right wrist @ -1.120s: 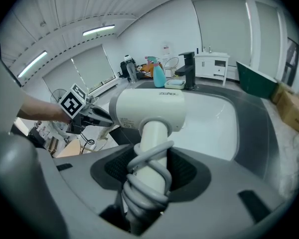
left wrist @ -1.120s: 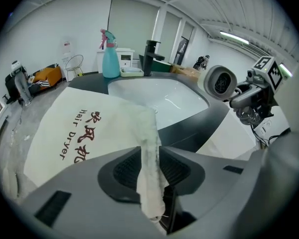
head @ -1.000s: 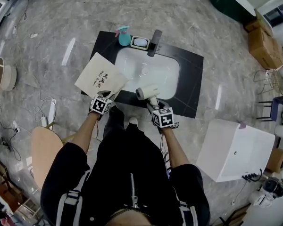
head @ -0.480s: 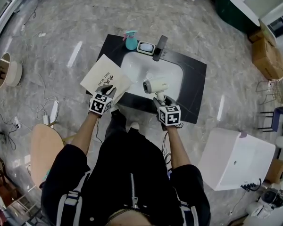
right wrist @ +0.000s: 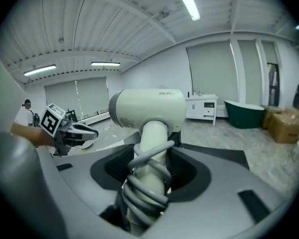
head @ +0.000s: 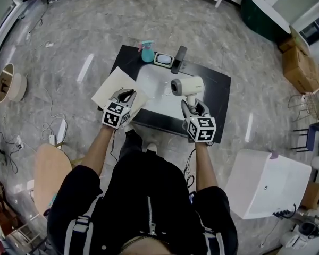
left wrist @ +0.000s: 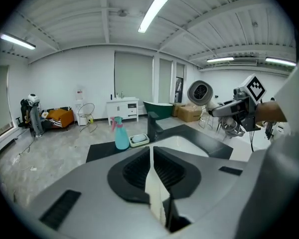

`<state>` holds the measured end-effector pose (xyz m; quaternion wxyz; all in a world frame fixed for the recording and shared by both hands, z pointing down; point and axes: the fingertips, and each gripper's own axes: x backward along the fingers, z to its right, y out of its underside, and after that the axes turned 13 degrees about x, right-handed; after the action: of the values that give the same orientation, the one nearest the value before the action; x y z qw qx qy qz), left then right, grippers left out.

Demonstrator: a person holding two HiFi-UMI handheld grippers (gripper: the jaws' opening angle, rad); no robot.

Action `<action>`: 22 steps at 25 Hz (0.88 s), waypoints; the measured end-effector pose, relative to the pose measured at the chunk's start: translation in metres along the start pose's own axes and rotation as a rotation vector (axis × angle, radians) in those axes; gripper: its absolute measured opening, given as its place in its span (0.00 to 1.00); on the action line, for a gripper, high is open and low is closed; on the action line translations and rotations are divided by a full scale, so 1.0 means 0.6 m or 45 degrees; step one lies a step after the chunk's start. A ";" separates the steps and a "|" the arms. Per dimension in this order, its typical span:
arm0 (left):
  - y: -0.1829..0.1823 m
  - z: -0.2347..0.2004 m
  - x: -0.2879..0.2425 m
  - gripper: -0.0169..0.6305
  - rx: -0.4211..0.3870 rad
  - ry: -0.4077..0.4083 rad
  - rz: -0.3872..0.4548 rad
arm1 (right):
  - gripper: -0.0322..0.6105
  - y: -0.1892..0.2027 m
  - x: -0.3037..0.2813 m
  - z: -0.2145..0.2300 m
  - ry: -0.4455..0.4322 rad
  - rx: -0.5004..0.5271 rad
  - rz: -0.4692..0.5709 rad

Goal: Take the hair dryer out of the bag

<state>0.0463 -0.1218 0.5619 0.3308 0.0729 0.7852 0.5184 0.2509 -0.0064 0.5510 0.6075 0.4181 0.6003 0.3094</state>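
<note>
The white hair dryer [head: 187,85] is out of the bag, upright in the right tongs [head: 193,108], which are clamped on its cord-wrapped handle [right wrist: 148,183], its barrel pointing across toward the left tongs [head: 125,95]. Those jaws have just been closing and now pinch a thin cream edge of the paper bag [head: 112,86], which spreads out beyond and beside them. Under both tongs lies a black counter [head: 215,97] with a white basin [head: 154,92] set into it. Past the tongs, along the counter's far edge, stand a teal spray bottle [head: 148,52], a soap dish [head: 162,60] and a dark faucet [head: 179,59]. Grey marbled floor [head: 69,36] surrounds the counter. A white cabinet [head: 266,182] sits beyond the right tongs' outer side, cardboard boxes [head: 297,52] farther off.
</note>
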 end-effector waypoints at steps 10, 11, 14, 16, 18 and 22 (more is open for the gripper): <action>-0.125 0.045 0.026 0.09 -0.067 0.043 0.189 | 0.39 -0.105 0.054 0.017 0.087 0.023 0.191; -0.136 0.049 0.029 0.09 -0.069 0.049 0.211 | 0.39 -0.113 0.057 0.017 0.098 0.027 0.207; -0.160 0.055 0.036 0.09 -0.077 0.065 0.253 | 0.39 -0.124 0.063 0.017 0.135 0.039 0.234; -0.166 0.057 0.041 0.09 -0.093 0.072 0.265 | 0.39 -0.127 0.065 0.017 0.154 0.037 0.249; -0.167 0.058 0.044 0.09 -0.105 0.076 0.268 | 0.39 -0.130 0.069 0.018 0.164 0.035 0.263; -0.168 0.054 0.050 0.09 -0.116 0.073 0.267 | 0.39 -0.133 0.078 0.018 0.174 0.044 0.270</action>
<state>0.0652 -0.1287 0.4540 0.2553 0.1246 0.7580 0.5871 0.2559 -0.0035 0.4584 0.5216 0.4677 0.5980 0.3893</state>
